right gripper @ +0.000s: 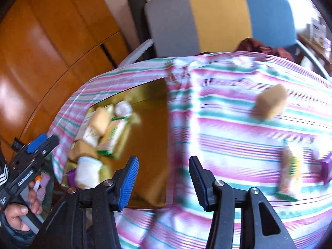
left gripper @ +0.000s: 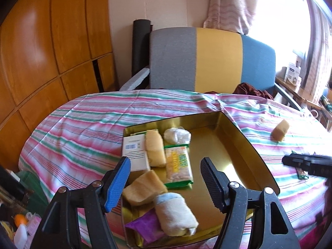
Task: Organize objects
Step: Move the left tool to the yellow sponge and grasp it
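My left gripper (left gripper: 166, 178) hovers above the gold tin (left gripper: 244, 137), jaws spread wide, holding nothing. Directly ahead of it the tin contains a white box (left gripper: 134, 151), a green snack packet (left gripper: 179, 167), yellow sponges (left gripper: 154, 147) and a rolled cloth (left gripper: 176, 215). My right gripper (right gripper: 164, 179) is also spread wide and empty above the striped desk (right gripper: 228, 128). A loose sponge (right gripper: 269, 101) lies ahead to its right; another packet (right gripper: 289, 174) lies further right.
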Tool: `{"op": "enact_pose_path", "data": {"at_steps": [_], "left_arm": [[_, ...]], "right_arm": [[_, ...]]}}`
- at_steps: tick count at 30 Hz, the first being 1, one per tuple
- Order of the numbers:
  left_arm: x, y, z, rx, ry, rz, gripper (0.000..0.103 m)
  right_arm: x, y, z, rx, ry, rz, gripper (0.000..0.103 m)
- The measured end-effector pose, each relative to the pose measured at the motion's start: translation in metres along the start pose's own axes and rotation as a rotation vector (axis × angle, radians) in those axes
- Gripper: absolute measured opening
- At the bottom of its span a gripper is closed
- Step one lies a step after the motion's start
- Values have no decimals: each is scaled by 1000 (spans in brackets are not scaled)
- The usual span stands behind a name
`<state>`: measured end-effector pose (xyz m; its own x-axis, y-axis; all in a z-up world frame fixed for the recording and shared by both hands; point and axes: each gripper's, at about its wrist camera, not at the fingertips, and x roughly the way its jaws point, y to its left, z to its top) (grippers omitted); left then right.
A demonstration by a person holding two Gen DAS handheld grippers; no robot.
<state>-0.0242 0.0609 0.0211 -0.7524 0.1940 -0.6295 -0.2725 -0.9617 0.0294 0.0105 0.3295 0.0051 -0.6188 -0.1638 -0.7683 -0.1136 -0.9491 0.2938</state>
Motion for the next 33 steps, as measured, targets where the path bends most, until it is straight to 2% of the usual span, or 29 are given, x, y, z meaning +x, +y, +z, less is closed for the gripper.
{"op": "enact_pose_path", "data": {"at_steps": [7, 12, 15, 17, 20, 23, 33], "left_arm": [[4, -24, 5, 54, 8, -30, 71], [8, -42, 7, 95, 16, -43, 71], [10, -56, 10, 123, 19, -55, 71], [12, -66, 12, 137, 17, -66, 71], [17, -82, 15, 160, 23, -85, 71], [21, -97, 19, 184, 33, -108, 71], [36, -143, 25, 247, 57, -160, 71]], "right_arm": [[-30, -71, 18, 71, -88, -178, 51], [-43, -130, 10, 179, -177, -370, 51], [-44, -168, 1, 363, -168, -365, 51], [-51, -180, -1, 435, -193, -352, 51], [-57, -190, -6, 493, -211, -342, 51], [-59, -200, -10, 550, -204, -296, 51], [-64, -219, -17, 659, -214, -221, 51]]}}
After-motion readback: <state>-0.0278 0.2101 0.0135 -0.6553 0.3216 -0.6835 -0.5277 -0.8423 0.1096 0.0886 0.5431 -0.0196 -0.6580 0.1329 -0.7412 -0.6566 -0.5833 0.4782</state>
